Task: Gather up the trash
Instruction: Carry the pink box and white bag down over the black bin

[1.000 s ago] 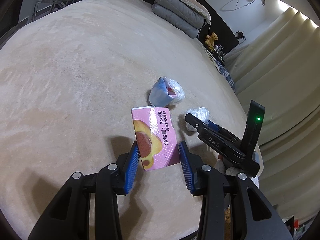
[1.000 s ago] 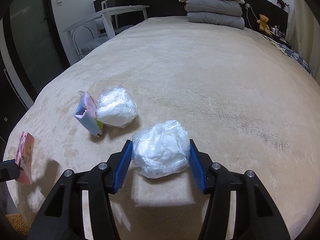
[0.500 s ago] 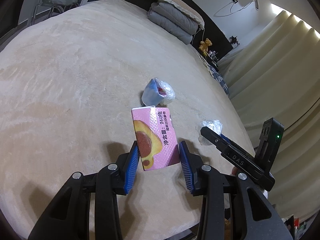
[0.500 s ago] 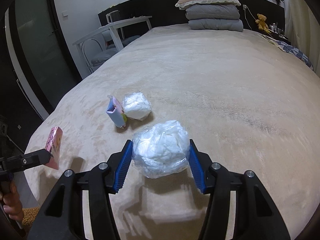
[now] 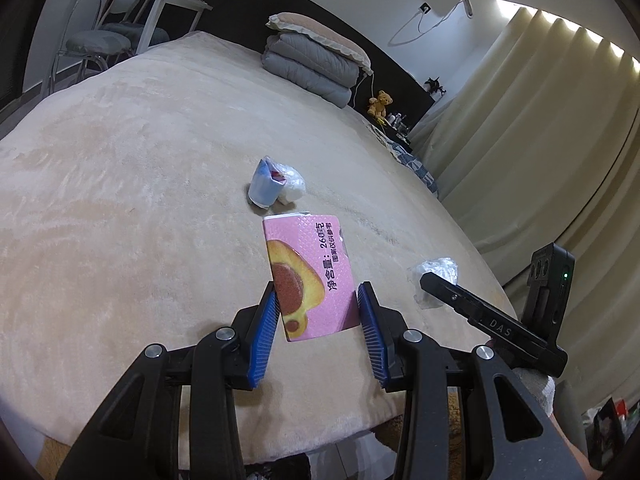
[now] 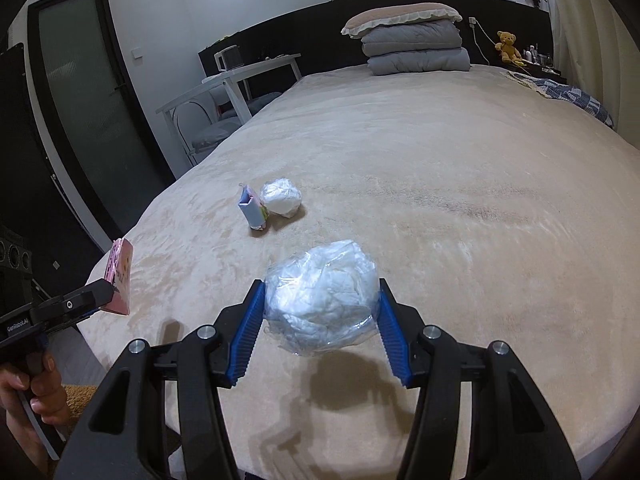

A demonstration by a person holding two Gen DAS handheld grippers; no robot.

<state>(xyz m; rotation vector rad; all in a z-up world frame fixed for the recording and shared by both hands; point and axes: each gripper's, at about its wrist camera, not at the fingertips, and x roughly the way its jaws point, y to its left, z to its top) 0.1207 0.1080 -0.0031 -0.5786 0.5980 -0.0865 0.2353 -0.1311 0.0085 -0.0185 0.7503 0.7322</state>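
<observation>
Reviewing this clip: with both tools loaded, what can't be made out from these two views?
- Bin for the trash: in neither view.
- Pink carton: bottom corners hidden behind the left tool pads, left wrist view.
- Blue carton: print too small, right wrist view.
- Plastic bundle in right tool: contents blurred by film.

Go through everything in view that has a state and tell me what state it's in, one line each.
left gripper: shut on the pink carton, held above the bed.
right gripper: shut on the clear bag of white waste, lifted.
blue carton: upright on the bed, top torn open.
small white bag: lying against the blue carton.
door: closed.
</observation>
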